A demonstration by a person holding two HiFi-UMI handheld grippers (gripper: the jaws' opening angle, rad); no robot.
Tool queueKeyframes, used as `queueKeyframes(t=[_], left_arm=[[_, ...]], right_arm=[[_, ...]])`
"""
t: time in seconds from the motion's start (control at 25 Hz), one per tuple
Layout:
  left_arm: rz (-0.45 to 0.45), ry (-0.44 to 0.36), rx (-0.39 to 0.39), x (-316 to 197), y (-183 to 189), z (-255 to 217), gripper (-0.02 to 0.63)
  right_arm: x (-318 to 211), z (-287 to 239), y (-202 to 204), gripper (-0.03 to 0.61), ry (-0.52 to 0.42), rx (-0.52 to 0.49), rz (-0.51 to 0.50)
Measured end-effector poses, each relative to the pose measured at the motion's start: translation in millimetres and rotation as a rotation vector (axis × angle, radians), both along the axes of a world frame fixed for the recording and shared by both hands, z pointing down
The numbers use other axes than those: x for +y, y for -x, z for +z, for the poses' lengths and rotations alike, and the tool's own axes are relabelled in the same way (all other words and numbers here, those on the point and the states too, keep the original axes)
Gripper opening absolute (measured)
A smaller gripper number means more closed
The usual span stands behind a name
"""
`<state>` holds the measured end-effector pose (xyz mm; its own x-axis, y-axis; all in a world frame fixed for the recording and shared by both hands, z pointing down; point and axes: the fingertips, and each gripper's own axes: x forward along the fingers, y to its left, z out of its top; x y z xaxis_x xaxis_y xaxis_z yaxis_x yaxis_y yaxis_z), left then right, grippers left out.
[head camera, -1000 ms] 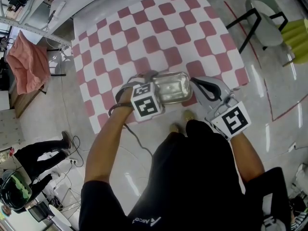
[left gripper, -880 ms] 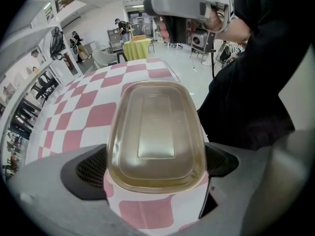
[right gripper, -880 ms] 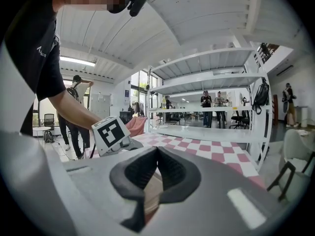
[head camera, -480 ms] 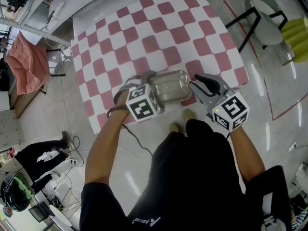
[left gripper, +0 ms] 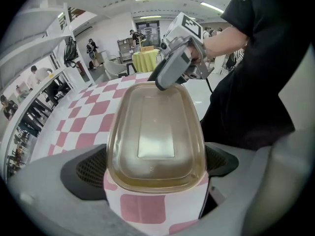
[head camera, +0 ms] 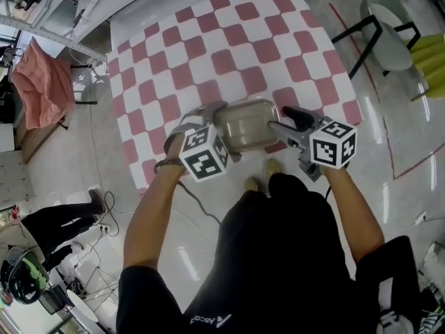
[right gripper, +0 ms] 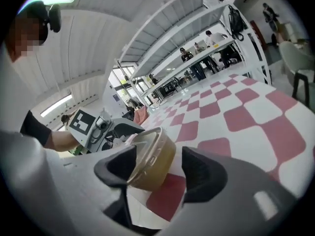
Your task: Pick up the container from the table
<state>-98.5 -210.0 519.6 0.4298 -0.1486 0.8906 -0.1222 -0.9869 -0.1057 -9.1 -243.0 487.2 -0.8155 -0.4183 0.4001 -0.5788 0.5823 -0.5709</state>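
- Jaws: your left gripper [left gripper: 156, 163] pinches the container [left gripper: 156, 127] at one short end; your right gripper [right gripper: 156, 170], just opened, stands spread around the other end.
- Container: at the worktop's [head camera: 229, 40] near edge. It looks light, thin-walled and slick, so grip below the rim.

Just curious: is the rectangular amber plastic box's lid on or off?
On: a ridged lid covers the rectangular amber plastic box fully.
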Motion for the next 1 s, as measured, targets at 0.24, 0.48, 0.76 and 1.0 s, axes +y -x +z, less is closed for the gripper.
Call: queueKeyframes(t=[0.24,0.48,0.76,1.0], left_arm=[[0.001,-0.024,0.005,1,-2,-11,0.597],[-0.008,-0.030,0.010,1,-1,-19,0.597],[-0.002,-0.042,0.017,7,0,-22,0.597],[0.007,-0.053,0.018,5,-3,-23,0.597]], right_arm=[[1,0,16,0.284,0.161,-0.172,-0.050],[-1,-3,24,0.284,0.232,-0.283,-0.074],[2,7,22,0.261,0.318,-0.352,-0.091],[2,-2,24,0.245,0.343,-0.421,-0.080]])
